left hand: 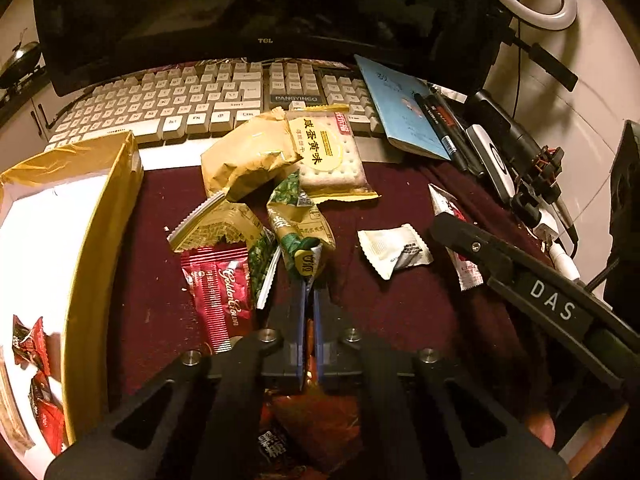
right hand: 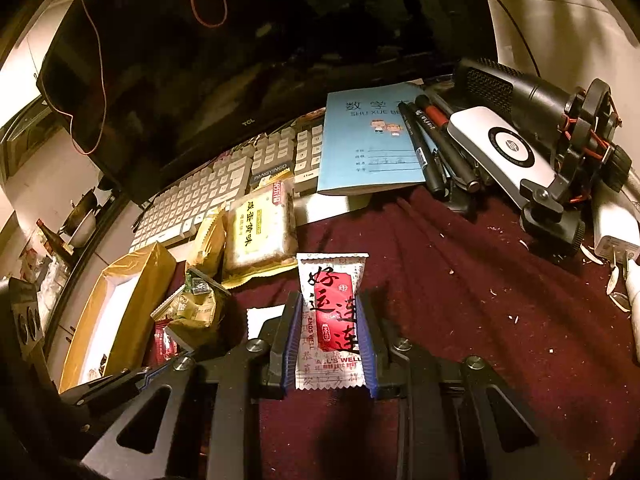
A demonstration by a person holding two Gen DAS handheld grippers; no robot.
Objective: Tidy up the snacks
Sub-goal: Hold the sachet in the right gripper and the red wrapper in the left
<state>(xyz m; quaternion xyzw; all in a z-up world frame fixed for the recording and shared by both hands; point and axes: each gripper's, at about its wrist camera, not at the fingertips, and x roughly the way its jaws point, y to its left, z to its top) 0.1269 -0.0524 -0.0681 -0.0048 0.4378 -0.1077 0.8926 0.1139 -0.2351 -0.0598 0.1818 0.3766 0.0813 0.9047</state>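
Observation:
My left gripper (left hand: 309,285) is shut, its blue pads pinching the near end of a green and gold snack packet (left hand: 298,220) in the pile on the dark red cloth. Around it lie a red Golden Crown packet (left hand: 220,292), a gold wafer packet (left hand: 224,232), a tan packet (left hand: 244,160), a cracker pack (left hand: 328,148) and a white sachet (left hand: 392,252). My right gripper (right hand: 330,300) is shut on a white and red candy packet (right hand: 332,320), held just above the cloth. A gold box (left hand: 100,240) at the left holds red packets (left hand: 28,344).
A white keyboard (left hand: 200,96) and a dark monitor (left hand: 264,8) stand behind the snacks. A blue notebook (right hand: 372,140), pens (right hand: 432,144), a white HP device (right hand: 504,148) and a microphone on a stand (right hand: 560,128) crowd the back right. Crumbs dot the cloth (right hand: 480,300).

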